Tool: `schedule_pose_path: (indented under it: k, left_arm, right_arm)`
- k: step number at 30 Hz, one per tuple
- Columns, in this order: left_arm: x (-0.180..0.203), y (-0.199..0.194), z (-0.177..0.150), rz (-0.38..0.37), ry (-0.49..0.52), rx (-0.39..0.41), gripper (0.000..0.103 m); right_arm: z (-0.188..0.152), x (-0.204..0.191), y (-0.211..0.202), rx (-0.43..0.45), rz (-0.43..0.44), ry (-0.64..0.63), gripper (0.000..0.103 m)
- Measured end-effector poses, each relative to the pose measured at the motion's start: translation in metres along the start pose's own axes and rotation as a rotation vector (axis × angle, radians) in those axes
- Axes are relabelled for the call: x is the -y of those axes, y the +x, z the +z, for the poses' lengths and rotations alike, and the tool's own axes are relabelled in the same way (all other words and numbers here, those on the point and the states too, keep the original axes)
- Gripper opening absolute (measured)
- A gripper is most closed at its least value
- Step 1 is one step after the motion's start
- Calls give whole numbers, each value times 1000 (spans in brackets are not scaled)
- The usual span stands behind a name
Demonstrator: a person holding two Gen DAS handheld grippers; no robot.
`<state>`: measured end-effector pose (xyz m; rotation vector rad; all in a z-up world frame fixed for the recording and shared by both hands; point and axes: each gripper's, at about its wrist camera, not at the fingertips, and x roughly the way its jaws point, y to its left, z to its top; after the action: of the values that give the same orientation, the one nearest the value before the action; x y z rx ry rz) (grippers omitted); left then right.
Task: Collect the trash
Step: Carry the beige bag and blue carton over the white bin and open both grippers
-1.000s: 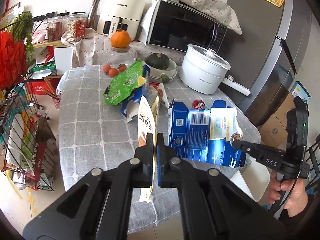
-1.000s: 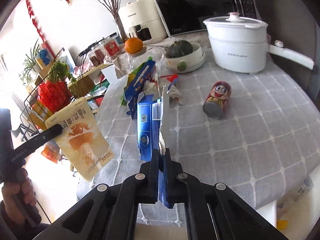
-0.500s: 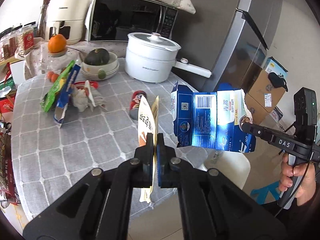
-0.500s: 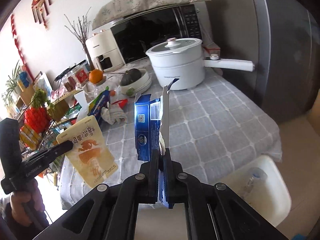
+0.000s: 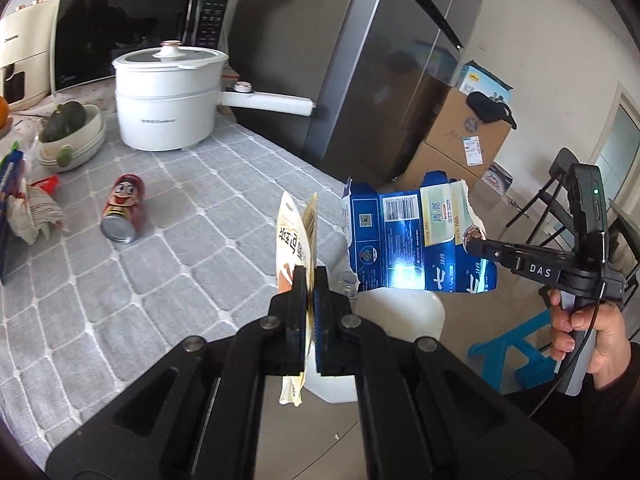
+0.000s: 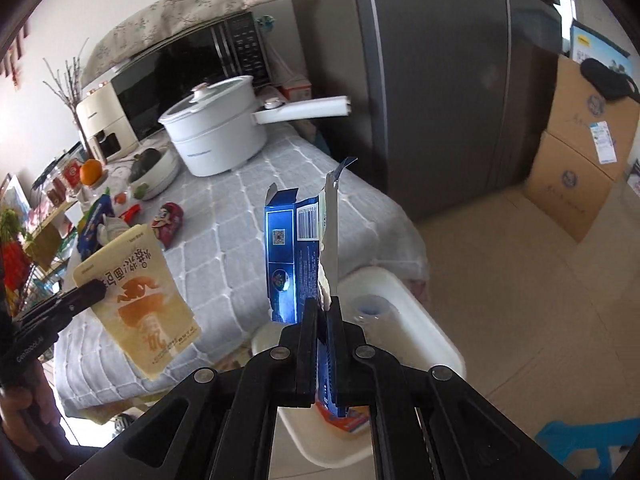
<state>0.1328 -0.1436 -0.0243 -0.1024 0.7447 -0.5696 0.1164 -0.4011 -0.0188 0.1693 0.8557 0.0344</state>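
Observation:
My left gripper (image 5: pixel 311 276) is shut on a yellow snack pouch (image 5: pixel 295 236), held upright over the table's right edge; the pouch also shows in the right wrist view (image 6: pixel 140 296). My right gripper (image 6: pixel 323 308) is shut on a flattened blue carton (image 6: pixel 296 256), held in the air above a white bin (image 6: pixel 420 344) on the floor; the carton also shows in the left wrist view (image 5: pixel 416 240). The bin (image 5: pixel 400 312) holds a clear bottle (image 6: pixel 374 308) and some wrappers.
A red can (image 5: pixel 120 212) lies on the grey checked tablecloth (image 5: pixel 160 280). A white pot (image 5: pixel 168 100), a bowl with a squash (image 5: pixel 68 132) and more wrappers (image 5: pixel 24 208) stand further back. A fridge (image 6: pixel 440 80), cardboard boxes (image 6: pixel 580 160) and a blue stool (image 5: pixel 516 352) surround the bin.
Both grippers have swung right, off the table towards the bin, each keeping its hold. The bin now lies right under the carton.

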Motion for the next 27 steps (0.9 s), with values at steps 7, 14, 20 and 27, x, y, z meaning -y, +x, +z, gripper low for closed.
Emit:
schedule_pose_path:
  k: [7, 14, 20, 27]
  left_arm:
    - [40, 43, -4, -120, 3, -29, 3]
    - [58, 88, -16, -133, 20, -64, 3]
    - [56, 109, -26, -26, 60, -105, 28]
    - [50, 104, -27, 101, 78, -122, 75]
  right_arm:
    - [-16, 49, 7, -69, -84, 66, 4]
    - [-25, 65, 17, -124, -112, 94, 5]
    - [-30, 68, 23, -157, -126, 88, 5]
    - [-34, 68, 26, -180, -122, 80, 5]
